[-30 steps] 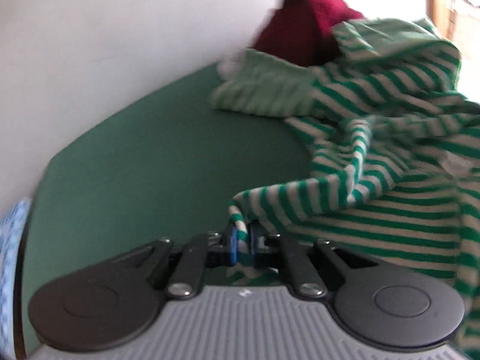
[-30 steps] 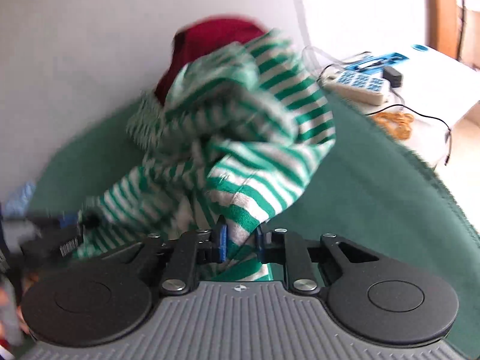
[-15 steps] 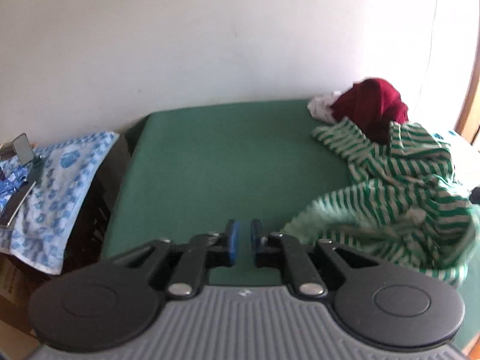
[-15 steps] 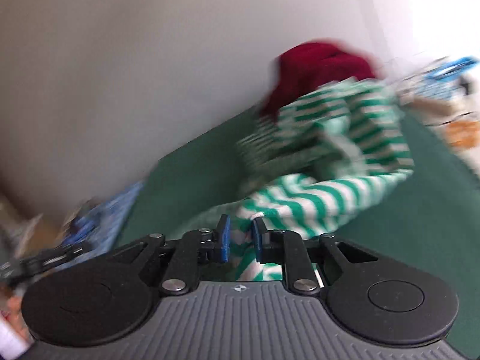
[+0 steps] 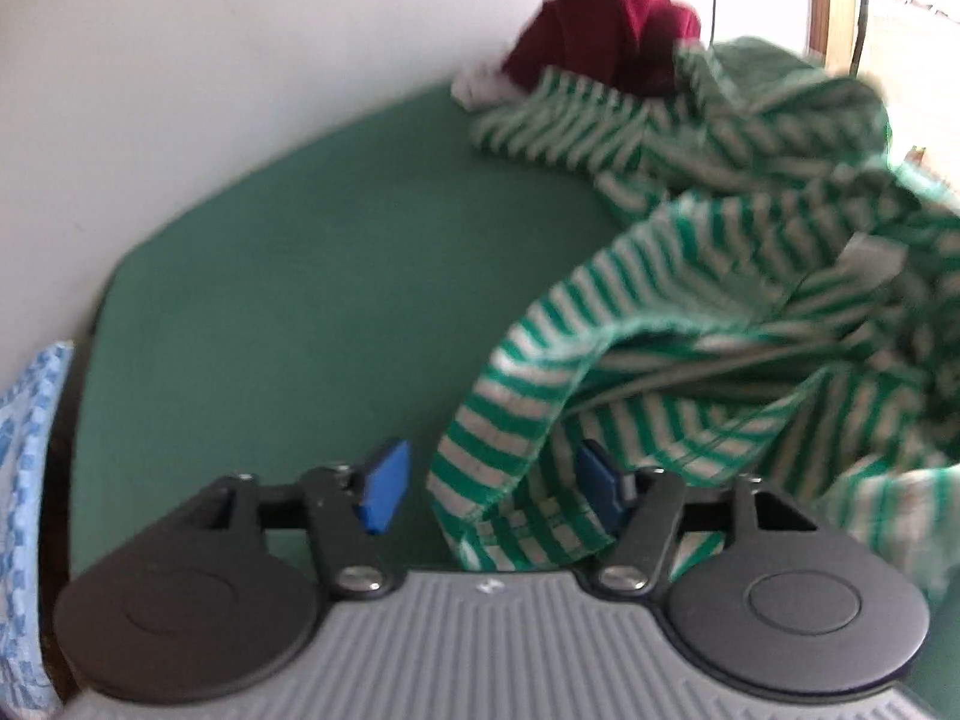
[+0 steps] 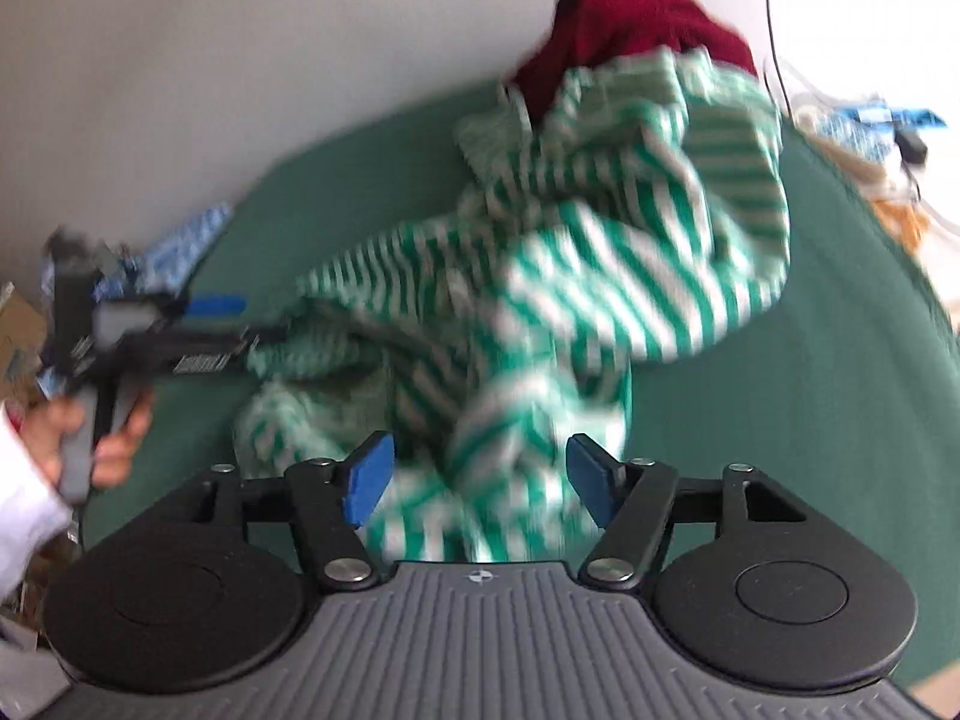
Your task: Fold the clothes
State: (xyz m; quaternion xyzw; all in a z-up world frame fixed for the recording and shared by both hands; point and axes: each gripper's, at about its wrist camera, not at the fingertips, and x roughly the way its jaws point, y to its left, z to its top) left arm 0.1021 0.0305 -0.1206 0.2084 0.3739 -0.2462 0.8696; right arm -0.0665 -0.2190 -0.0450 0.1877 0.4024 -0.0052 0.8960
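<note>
Here I see a pale wall [image 5: 240,60] behind a green-covered table [image 5: 288,276] that fills most of both views, with a blue-and-white patterned cloth [image 5: 24,480] off its left end and a cluttered white surface with cables [image 6: 864,138] off its right end. On the green cover my green-and-white striped garment [image 6: 600,252] lies crumpled in a long heap, its long axis running from the near edge toward the far right corner, where it leans against a dark red garment [image 6: 630,24] by the wall. My left gripper [image 5: 492,489] has its jaws opening, and a striped hem hangs between them, close to the right blue pad; I cannot tell whether it touches that pad. My right gripper [image 6: 480,477] also has its jaws opening, with blurred striped cloth lying loose in the gap and clear of both pads. In the right wrist view, a hand [image 6: 90,438] in a white sleeve [image 6: 24,510] holds the left gripper at the heap's left end.
</note>
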